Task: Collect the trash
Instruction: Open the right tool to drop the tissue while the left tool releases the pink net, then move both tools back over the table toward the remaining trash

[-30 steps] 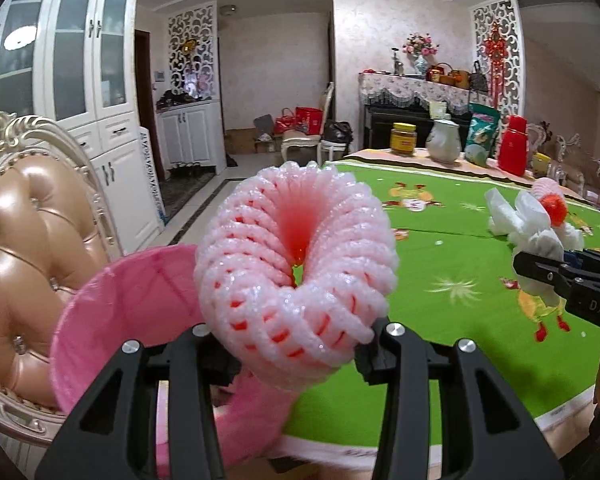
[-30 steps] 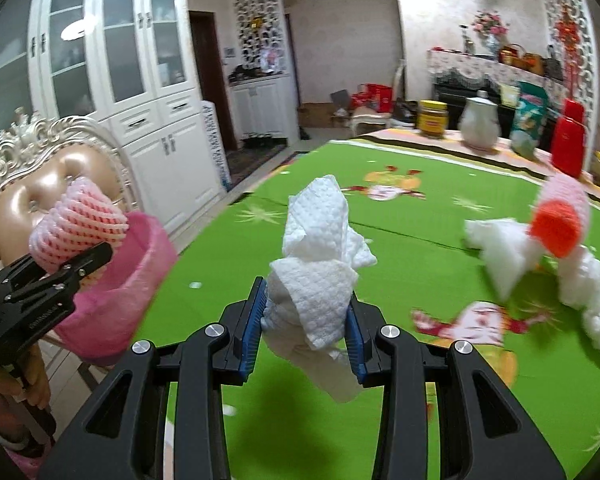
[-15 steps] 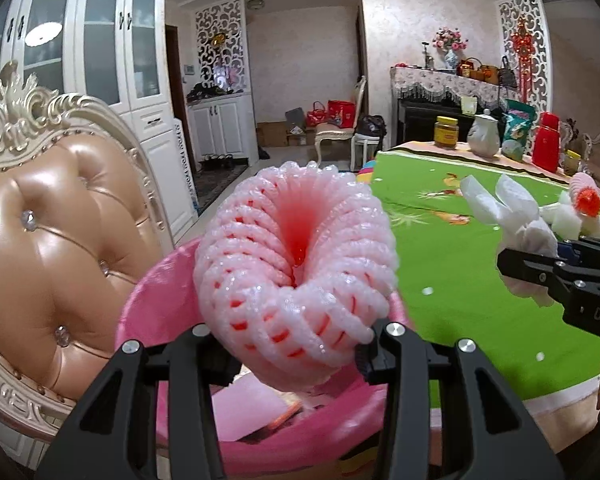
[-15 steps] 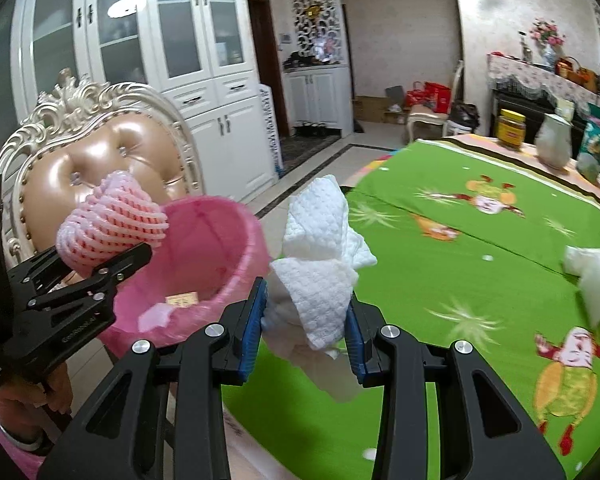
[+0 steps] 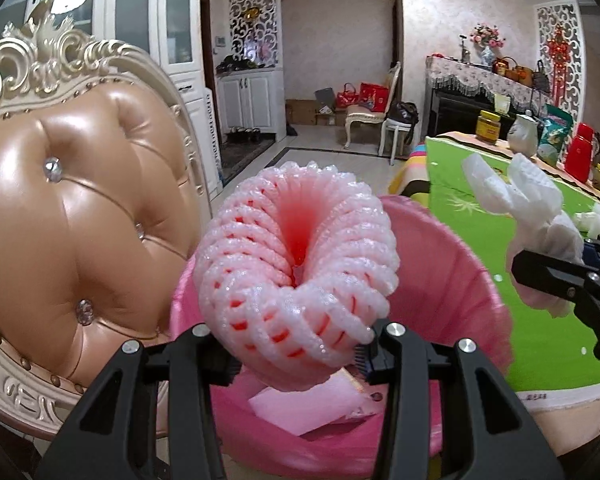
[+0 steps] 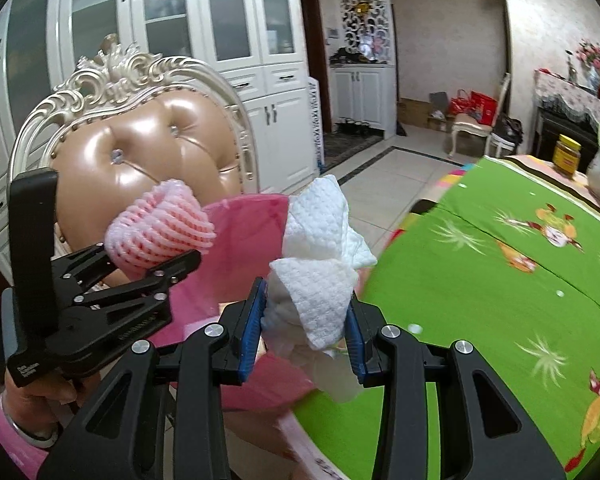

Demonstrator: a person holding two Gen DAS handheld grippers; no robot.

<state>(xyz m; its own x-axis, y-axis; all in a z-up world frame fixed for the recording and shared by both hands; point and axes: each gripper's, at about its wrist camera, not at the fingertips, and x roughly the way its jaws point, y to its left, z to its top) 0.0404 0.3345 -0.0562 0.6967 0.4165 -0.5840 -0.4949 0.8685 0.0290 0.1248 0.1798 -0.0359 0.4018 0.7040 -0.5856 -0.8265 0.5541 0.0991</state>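
The pink foam mesh fruit sleeve (image 5: 296,264) is clamped in the left gripper (image 5: 296,354) directly above the pink bag-lined trash bin (image 5: 452,264), so it should be released only while centred over the opening (foam is light and may drift). The crumpled white paper towel (image 6: 320,264), pinched by the right gripper (image 6: 305,322), is held near the rim. Pale paper scraps (image 5: 312,406) are seen inside the bin.

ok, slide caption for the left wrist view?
Left gripper holds a pink foam fruit net above the pink trash bin; right gripper carries a paper towel.
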